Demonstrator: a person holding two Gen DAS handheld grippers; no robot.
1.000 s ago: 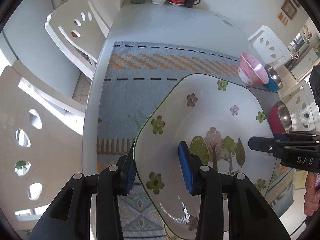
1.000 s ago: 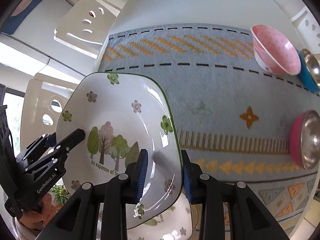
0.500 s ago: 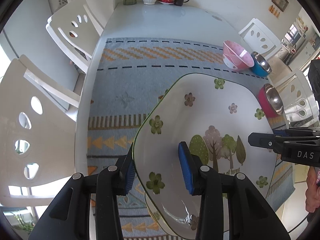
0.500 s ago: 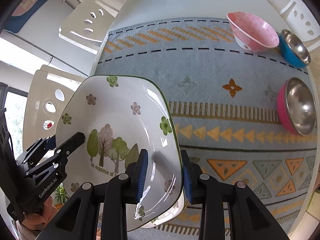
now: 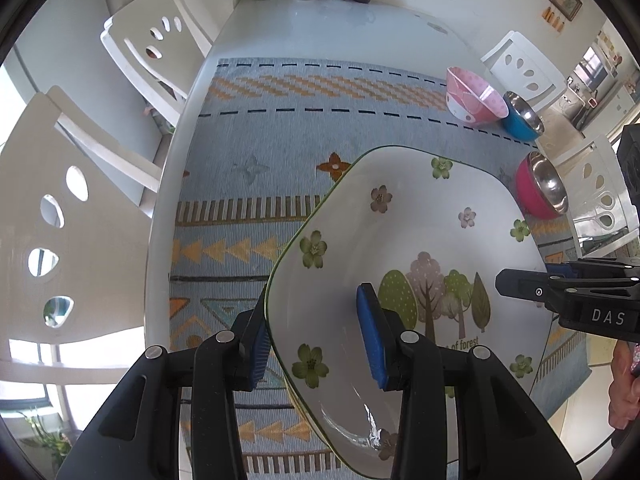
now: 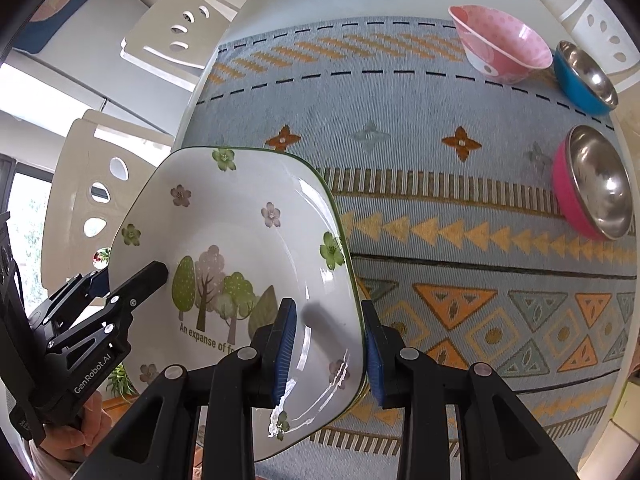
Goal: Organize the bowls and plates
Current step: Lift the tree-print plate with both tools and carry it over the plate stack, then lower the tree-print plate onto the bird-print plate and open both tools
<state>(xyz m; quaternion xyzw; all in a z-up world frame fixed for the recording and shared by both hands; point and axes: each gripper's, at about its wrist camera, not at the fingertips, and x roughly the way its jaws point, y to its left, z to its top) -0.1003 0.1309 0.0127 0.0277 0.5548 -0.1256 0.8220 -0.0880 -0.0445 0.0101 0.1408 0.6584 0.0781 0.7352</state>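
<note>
Both the left gripper [image 5: 318, 338] and right gripper [image 6: 326, 350] clamp opposite rims of the plate [image 5: 420, 248]; uneven pull risks slippage.

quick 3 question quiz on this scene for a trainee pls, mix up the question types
1. True or false: both grippers grip the same plate.
2. Which bowl stands nearest the pink bowl? A) blue bowl B) magenta bowl
3. Fill in: the plate shows trees and small ____.

Key
1. True: the left gripper and the right gripper clamp opposite rims.
2. A
3. flowers
</note>
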